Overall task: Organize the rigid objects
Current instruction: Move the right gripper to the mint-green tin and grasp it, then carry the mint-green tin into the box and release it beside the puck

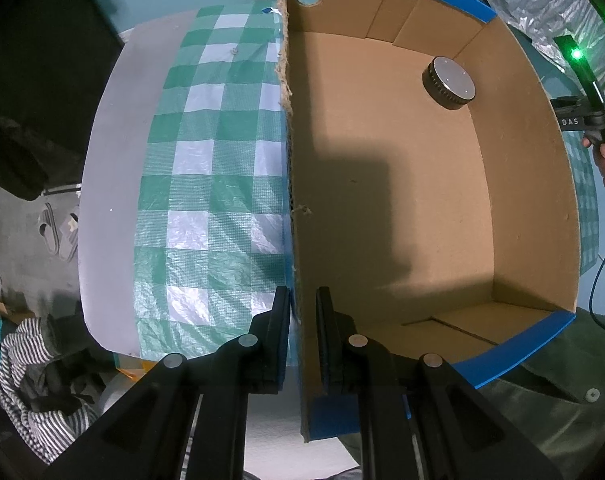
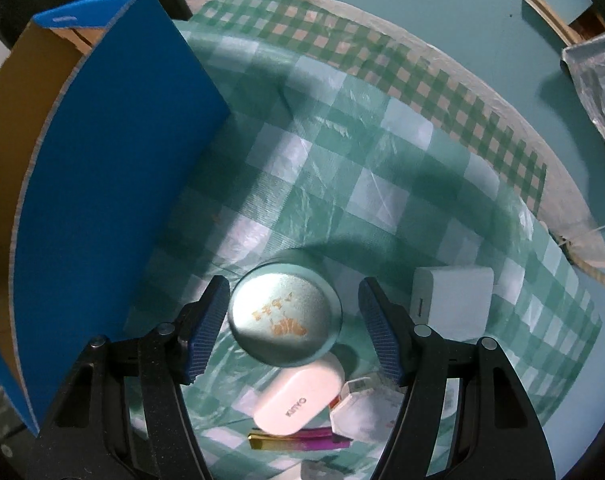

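Round pale-green metal tin (image 2: pixel 284 318), lying on the green-checked tablecloth (image 2: pixel 382 184), is bracketed by the open right gripper (image 2: pixel 292 328); no contact is seen. It is judged stiff, light and slippery, best pinched across its rim. The blue-sided cardboard box (image 1: pixel 422 200) wall is clamped by the left gripper (image 1: pixel 303 334).
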{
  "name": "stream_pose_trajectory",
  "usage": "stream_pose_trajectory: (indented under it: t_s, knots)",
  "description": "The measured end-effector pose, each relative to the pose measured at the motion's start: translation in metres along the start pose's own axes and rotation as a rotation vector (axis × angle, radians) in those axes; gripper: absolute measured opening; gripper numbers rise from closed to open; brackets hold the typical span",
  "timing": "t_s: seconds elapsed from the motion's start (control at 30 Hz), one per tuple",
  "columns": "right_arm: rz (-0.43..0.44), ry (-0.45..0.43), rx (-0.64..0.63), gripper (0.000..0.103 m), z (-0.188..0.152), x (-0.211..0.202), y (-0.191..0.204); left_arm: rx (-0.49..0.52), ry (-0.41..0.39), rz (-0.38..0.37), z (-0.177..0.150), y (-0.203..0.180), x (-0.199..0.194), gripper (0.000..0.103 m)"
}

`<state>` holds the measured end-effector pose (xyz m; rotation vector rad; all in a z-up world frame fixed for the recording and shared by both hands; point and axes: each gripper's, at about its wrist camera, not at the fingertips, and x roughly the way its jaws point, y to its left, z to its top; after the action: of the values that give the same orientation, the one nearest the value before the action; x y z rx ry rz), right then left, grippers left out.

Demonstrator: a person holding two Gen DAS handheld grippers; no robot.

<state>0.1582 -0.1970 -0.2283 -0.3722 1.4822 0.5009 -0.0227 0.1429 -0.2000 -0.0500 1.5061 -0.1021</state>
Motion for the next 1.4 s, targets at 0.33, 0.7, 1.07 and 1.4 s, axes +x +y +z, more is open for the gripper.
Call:
stream_pose_trajectory:
  t_s: [0.33,0.7,1.07,1.4]
  knots:
    - [0.027,-0.007,-0.005,0.044,-0.002,-0.002,-0.001,0.002,-0.002,-0.002,0.001,0.0,-0.001,0.012]
    - [0.031,-0.029,-0.052,0.044,0.0,-0.028,0.009,0.007,-0.001,0.003,0.002,-0.002,0.001,0.012]
    - [0.016,-0.049,-0.094,0.044,0.005,-0.059,0.02,0.009,0.0,0.005,0.002,-0.003,0.001,0.012]
    - [0.026,-0.089,-0.143,0.044,0.016,-0.089,0.036,0.008,-0.003,0.006,0.001,-0.003,0.0,0.012]
